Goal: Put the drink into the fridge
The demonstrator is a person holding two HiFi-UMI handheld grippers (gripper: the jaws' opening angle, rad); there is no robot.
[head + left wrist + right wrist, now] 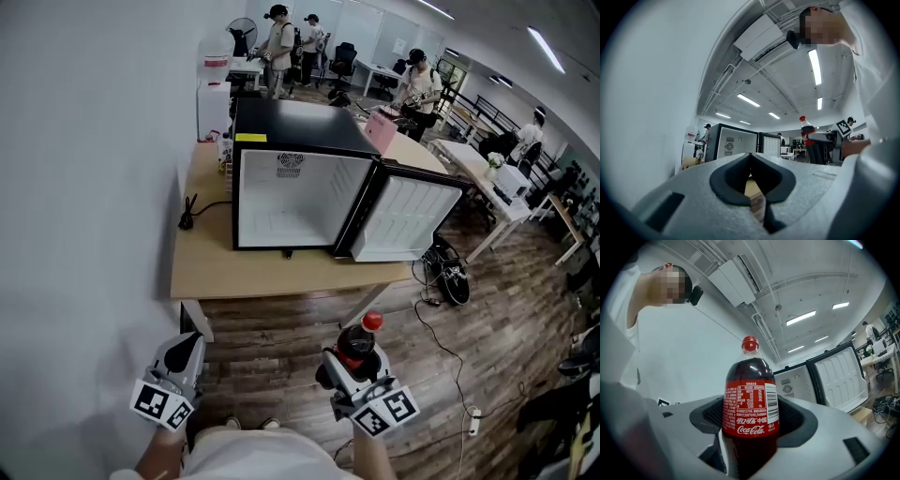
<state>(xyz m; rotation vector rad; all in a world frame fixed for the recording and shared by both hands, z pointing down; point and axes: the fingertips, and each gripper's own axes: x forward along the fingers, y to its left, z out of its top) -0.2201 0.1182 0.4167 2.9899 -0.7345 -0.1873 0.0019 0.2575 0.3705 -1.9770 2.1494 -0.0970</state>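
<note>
A dark cola bottle (358,345) with a red cap and red label stands upright between the pads of my right gripper (354,364), which is shut on it low at the right of the head view. In the right gripper view the bottle (750,401) fills the middle and hides the fingertips. The black mini fridge (291,122) stands on a wooden table (253,267) ahead, its door (408,217) swung open to the right and its white inside bare. My left gripper (186,352) hangs low at the left, shut with nothing in it (751,198).
A white wall runs along the left. A black plug and cable (187,217) lie on the table left of the fridge. Cables (441,314) and a dark bag (452,277) lie on the wooden floor under the open door. People and white tables (487,178) stand behind.
</note>
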